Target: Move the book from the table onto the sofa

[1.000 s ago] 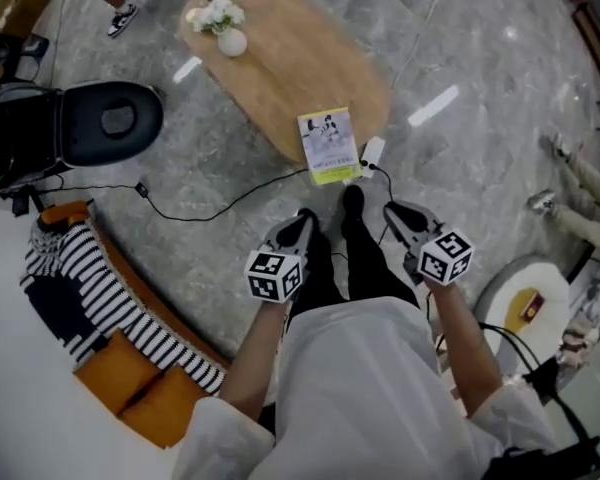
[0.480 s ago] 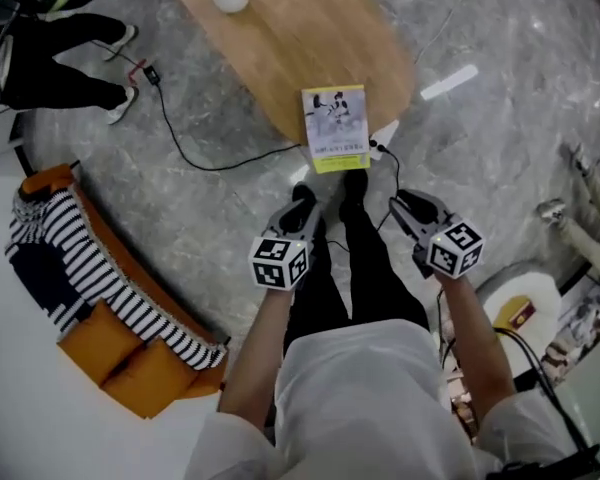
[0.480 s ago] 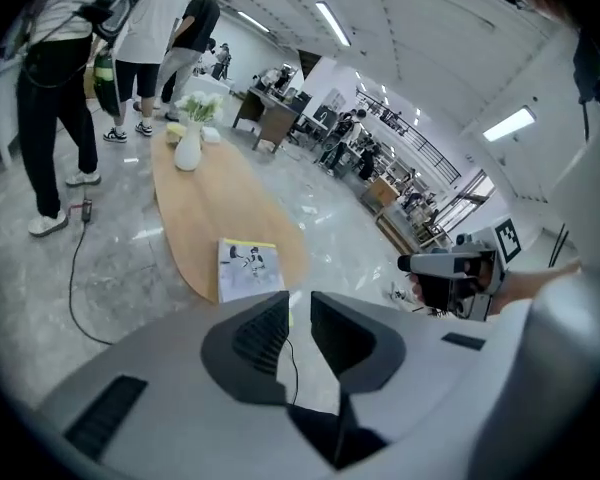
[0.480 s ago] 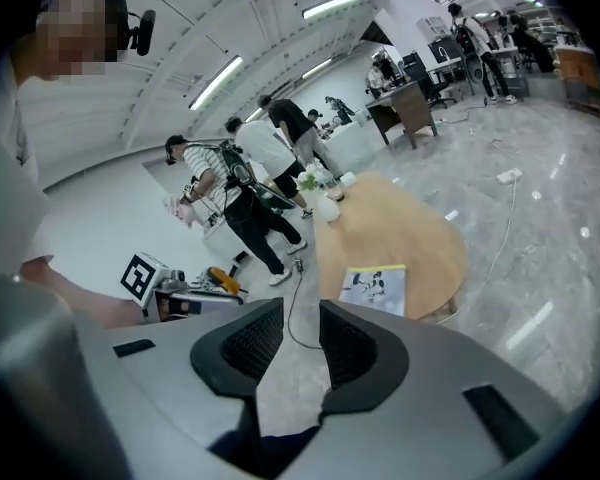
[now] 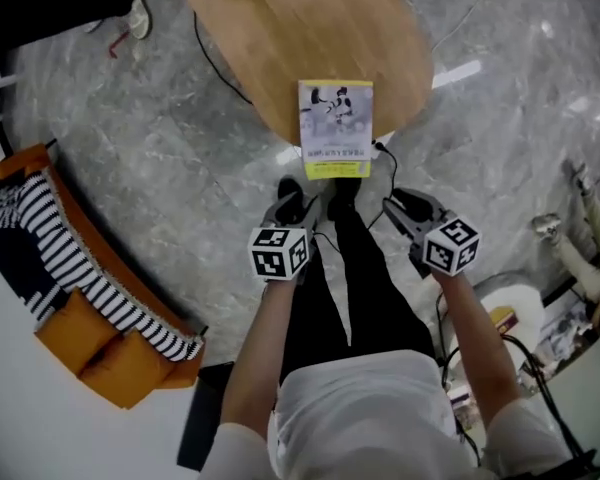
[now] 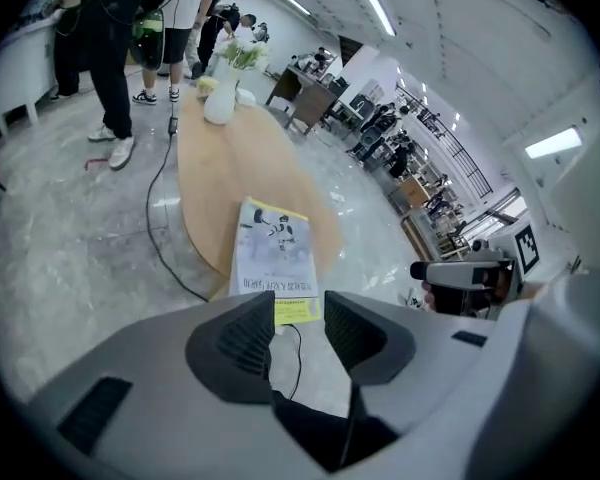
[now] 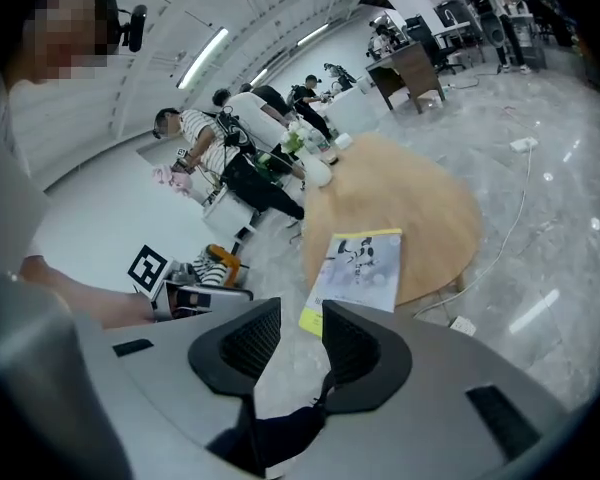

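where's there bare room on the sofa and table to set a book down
On the orange sofa, the plain cushions at its near end are bare; the black-and-white striped throw covers the rest in view. The oval wooden table is bare between the white vase and the yellow-edged book. A black cable crowds the floor beside the table.

The head view looked steeply down from above the person point(image 5: 360, 408), high enough to take in the table point(image 5: 310, 28), the sofa point(image 5: 100, 353) at its left and the floor point(image 5: 180, 168) between. The left gripper view sat low and close, facing the table's near end from the left; the right gripper view faced it from the right. All three shared the book point(image 5: 335, 128) there.
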Tool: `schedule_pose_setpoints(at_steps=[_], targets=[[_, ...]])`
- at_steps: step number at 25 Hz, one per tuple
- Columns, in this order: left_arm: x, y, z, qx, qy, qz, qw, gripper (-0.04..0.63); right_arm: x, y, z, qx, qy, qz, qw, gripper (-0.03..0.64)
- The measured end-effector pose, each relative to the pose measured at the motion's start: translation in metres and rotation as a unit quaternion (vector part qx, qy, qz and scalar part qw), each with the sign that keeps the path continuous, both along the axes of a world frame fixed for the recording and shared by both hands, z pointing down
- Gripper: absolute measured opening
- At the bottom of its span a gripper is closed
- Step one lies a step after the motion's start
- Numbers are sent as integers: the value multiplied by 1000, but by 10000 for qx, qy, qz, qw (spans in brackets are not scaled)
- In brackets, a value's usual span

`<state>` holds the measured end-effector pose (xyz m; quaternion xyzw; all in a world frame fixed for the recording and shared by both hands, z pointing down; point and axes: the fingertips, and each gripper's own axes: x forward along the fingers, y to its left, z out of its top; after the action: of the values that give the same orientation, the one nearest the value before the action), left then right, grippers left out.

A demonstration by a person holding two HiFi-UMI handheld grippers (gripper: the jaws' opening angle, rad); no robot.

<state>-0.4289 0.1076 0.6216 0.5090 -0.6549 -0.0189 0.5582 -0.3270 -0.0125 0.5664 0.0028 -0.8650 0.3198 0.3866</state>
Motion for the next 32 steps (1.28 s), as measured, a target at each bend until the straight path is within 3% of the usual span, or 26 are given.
schedule_pose_setpoints(at_steps=[8,15,21,24,29,32], targets=[[0,-11,86,-612,312,-459,9966,233,-11,-9,74,-264,298,-270,9988,179],[-7,-11,146,-1074,670,-817,9886,295,-9,-20,140,-516,686,-187,9961,209],[-6,-25,158,-717,1128,-467,9899,321,-14,-25,182,-978,925,-161,9908,258],[-4,-37,161,-440,1533,-342,9866,322,-22,-19,194,-1254,944,-221,9874,275],[0,-48,179,-310,1749,119,9840,339,-35,-6,214,-1736,902,-334,9801,281],[2,-51,185,-16,2072,325,9777,358,-43,1,220,-1927,833,-477,9766,281]])
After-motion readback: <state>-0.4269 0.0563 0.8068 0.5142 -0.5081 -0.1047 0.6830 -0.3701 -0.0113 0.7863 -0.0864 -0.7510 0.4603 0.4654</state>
